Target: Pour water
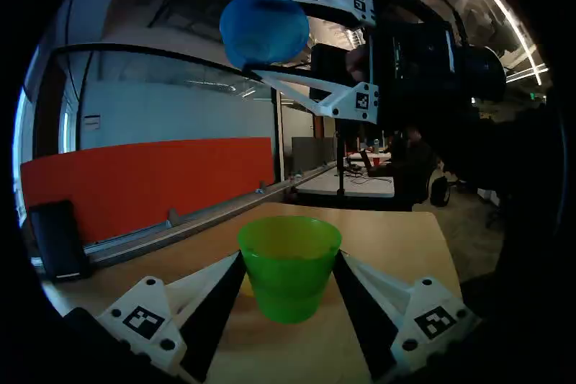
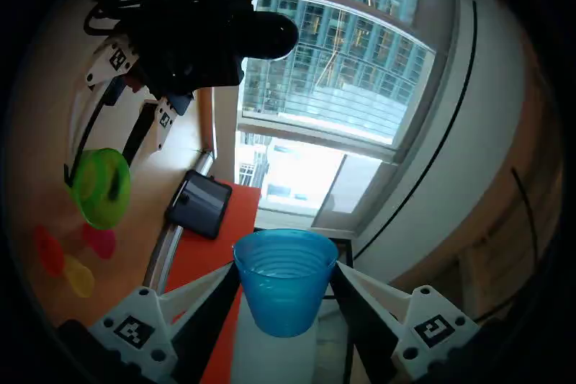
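The left hand-held gripper (image 1: 289, 258) is clamped on a green cup (image 1: 289, 290), one finger pressing each side of it. In the left gripper view the cup sits upright at the lower middle of the frame, low over a wooden tabletop (image 1: 403, 240). I cannot tell whether its base touches the wood. A bit of something yellow (image 1: 247, 285) peeks out beside the cup's left wall.

At the top middle of that view the right hand-held gripper (image 2: 286, 269) is clamped on a blue cup (image 2: 284, 301), well above the green cup. There the blue cup is tipped onto its side. In the right gripper view the blue cup sits at the lower middle of the frame between the two fingers, which touch both its walls.

In the upper left of the right gripper view the left hand-held gripper shows from above. The green cup's open mouth is at the left edge of the frame, with the tabletop behind it. I cannot tell whether either cup holds water.

Small red (image 2: 49, 248), pink (image 2: 101, 241) and yellow (image 2: 79, 277) things lie on the tabletop at the lower left. A black device (image 2: 200, 204) stands near the tabletop's edge, left of centre, beside an orange panel (image 1: 158, 182).
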`<control>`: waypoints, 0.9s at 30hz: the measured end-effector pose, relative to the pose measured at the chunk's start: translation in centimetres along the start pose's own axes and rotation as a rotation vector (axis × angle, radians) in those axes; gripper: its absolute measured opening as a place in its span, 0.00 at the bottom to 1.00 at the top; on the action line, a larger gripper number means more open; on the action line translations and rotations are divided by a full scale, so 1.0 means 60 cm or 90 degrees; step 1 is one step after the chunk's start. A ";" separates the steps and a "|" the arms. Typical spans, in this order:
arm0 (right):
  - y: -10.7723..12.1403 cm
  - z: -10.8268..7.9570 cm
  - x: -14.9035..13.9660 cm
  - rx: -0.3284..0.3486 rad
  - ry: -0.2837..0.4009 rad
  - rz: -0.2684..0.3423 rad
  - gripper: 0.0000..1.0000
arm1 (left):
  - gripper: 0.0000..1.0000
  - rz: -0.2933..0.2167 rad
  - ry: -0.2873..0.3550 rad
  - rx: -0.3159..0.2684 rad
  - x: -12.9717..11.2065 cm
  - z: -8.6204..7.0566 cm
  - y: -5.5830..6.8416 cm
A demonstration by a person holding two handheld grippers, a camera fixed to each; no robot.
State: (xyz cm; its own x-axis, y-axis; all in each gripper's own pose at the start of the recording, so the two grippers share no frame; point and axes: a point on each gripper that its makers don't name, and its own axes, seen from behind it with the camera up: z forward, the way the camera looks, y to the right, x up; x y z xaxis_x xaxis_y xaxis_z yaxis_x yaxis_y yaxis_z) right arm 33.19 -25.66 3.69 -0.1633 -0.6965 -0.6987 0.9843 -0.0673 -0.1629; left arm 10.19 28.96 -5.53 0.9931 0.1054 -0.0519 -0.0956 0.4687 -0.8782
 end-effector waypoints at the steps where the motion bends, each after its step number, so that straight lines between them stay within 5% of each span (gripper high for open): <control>1: 0.000 0.000 -0.001 -0.002 -0.001 0.012 0.89 | 0.84 0.000 0.000 0.000 0.000 0.000 0.000; 8: -0.007 -0.009 -0.015 -0.009 -0.010 0.167 0.89 | 0.84 0.001 0.002 0.003 0.004 -0.004 -0.002; 27: -0.030 -0.043 -0.005 0.006 -0.006 0.742 0.89 | 0.84 0.008 0.006 0.014 0.015 -0.013 -0.015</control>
State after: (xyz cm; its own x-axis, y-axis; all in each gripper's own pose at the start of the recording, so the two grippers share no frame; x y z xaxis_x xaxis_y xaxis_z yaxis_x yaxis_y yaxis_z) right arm 31.29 -23.47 2.42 0.8408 -0.3454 -0.4167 0.5386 0.6110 0.5801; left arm 11.20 27.95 -5.14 0.9923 0.1032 -0.0679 -0.1099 0.4868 -0.8666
